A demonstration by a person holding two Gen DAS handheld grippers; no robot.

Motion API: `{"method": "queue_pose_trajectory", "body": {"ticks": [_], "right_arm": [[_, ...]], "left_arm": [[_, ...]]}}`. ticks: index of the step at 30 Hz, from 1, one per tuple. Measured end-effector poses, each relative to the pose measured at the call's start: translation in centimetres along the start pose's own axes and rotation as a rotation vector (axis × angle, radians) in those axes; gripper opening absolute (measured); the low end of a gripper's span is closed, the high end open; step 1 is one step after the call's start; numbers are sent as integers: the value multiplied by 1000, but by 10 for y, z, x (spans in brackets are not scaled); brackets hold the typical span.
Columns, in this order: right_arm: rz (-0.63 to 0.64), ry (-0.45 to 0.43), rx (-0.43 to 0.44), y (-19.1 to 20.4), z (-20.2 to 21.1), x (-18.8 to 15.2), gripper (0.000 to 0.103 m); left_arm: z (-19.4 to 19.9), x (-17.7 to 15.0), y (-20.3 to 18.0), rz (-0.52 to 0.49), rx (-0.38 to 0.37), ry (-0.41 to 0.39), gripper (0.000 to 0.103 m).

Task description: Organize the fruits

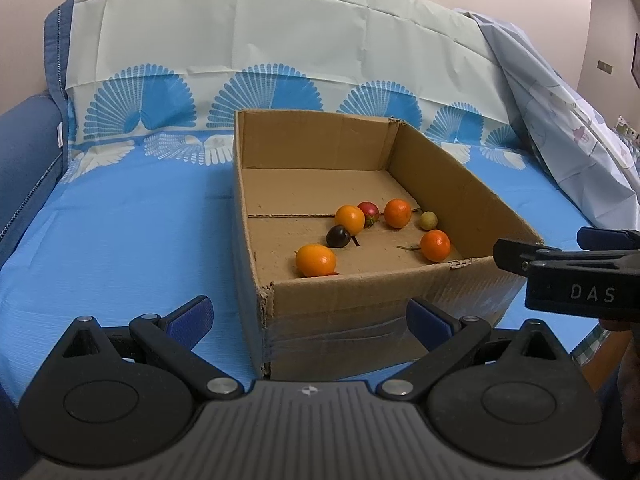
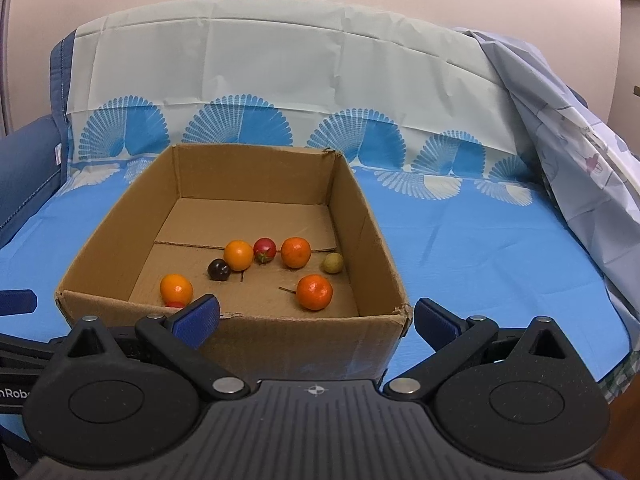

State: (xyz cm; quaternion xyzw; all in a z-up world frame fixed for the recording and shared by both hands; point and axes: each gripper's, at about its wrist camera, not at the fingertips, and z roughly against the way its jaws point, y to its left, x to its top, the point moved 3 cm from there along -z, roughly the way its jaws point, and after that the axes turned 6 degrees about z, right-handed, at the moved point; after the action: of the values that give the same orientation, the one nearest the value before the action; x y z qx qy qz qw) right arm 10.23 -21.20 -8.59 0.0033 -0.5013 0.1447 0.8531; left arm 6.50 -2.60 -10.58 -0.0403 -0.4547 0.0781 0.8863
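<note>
We are holding both claws just short of the cardboard box [image 2: 236, 332], which is sitting on a blue patterned cloth [image 2: 480, 248]. The left claw [image 1: 310, 320] is spread wide and gripping nothing; the right claw [image 2: 316, 320] is likewise released and empty.

All the fruits are lying on the box floor, toward its near half. They are looking light, round and smooth, so we are expecting them to roll and slip; we are judging a gentle pinch across the widest part best, since the small red tomato [image 2: 264, 249] would bruise easily.

We are seeing four glossy oranges, such as the nearest one [image 2: 315, 292], a dark plum-like fruit [image 2: 218, 269] and a small yellow-green fruit [image 2: 333, 263].
</note>
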Motion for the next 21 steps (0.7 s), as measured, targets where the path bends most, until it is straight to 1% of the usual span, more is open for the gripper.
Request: {"method": "queue_pose_trajectory", "body": {"ticks": [21], "right_arm": [[23,-3,3,3,-1,-1,102]], "left_arm": [[-5,-1,-1,11,-2,15,103]]}}
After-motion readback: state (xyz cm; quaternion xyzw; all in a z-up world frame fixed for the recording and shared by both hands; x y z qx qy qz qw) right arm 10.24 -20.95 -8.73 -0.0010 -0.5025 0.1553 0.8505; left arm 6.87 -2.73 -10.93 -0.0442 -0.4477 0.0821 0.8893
